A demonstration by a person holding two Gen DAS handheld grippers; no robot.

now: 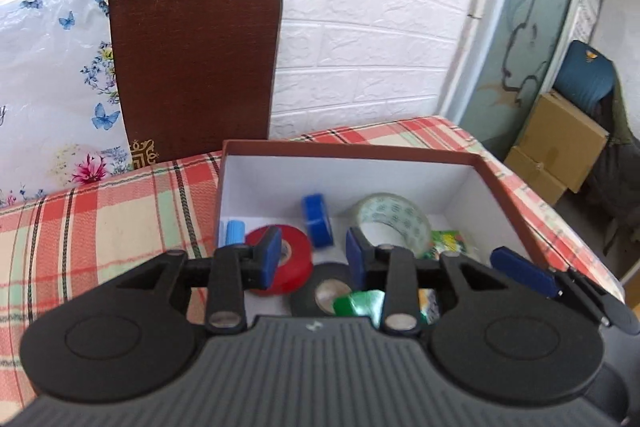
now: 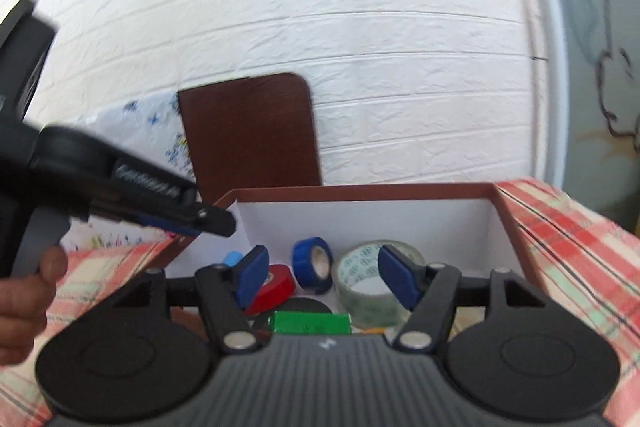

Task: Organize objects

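Both grippers poised over an open cardboard box (image 1: 504,183) on plaid cloth (image 1: 100,211).

Inside the box: glossy red tape roll (image 1: 298,259), blue tape roll (image 1: 318,221), clear printed packing tape (image 1: 394,221), black roll (image 1: 320,287), green packet (image 2: 310,323). Left gripper (image 1: 314,259) parted, empty; right gripper (image 2: 324,277) wider apart, empty. No legible writing anywhere.

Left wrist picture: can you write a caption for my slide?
Open left gripper hovers over a box holding red tape, blue tape, clear tape.
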